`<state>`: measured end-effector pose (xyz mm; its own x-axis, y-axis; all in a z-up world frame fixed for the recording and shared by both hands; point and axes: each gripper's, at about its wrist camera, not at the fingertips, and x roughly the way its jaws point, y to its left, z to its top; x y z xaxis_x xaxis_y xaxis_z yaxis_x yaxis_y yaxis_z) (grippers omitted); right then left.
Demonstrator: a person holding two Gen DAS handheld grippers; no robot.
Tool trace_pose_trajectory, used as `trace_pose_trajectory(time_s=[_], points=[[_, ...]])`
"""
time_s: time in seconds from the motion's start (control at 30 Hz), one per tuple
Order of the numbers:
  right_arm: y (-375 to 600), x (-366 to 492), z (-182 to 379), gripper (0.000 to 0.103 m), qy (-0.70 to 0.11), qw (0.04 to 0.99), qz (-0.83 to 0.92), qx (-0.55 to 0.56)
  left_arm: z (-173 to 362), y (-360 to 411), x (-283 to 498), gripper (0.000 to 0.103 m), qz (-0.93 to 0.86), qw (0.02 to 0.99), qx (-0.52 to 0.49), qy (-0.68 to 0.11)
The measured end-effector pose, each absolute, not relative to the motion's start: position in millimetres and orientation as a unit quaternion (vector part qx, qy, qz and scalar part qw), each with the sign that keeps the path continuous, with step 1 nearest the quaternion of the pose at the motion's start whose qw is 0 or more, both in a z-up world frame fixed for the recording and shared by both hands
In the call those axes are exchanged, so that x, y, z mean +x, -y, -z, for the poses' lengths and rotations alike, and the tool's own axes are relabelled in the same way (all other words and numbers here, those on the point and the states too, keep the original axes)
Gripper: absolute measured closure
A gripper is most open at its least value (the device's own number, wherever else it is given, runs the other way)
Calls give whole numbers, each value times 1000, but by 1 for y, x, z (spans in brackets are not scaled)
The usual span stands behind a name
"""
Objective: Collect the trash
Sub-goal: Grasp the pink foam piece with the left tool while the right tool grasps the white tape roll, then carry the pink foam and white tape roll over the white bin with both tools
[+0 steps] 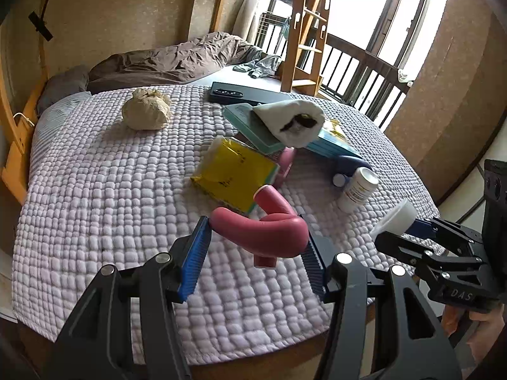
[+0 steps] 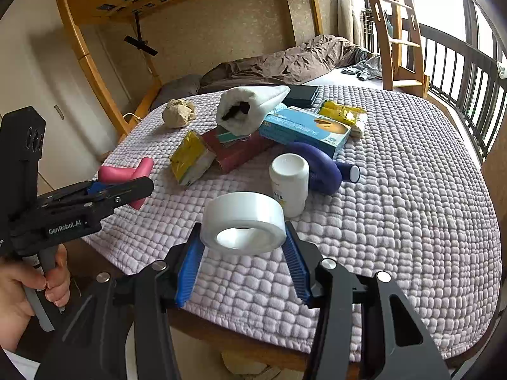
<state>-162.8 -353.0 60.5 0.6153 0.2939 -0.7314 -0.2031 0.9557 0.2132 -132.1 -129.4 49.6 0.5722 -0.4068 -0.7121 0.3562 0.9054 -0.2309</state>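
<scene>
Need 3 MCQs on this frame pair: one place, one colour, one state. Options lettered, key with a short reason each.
1. Where is the crumpled beige paper ball?
A. On the quilt, apart from the other clutter
B. Inside the blue box
C. On the floor

2. What colour is the bent foam tube in the left gripper?
A. Green
B. Pink-red
C. White

3. What is the state of the right gripper?
A. Open and empty
B. Shut on the white bottle
C. Shut on the tape roll

Key:
1 A: the ball sits alone on the quilt, towards its far side.
2 B: the left wrist view shows a pink-red tube between the blue pads.
3 C: the right wrist view shows both pads against the roll's sides; the white bottle stands free behind.
</scene>
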Motion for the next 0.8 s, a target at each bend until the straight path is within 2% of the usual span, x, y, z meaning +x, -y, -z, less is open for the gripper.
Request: trace_pose_trajectory(time_s=[0.8], points=[[360, -223, -71, 54, -430, 887, -159, 56, -57, 148, -187, 47, 256, 873, 18, -414]])
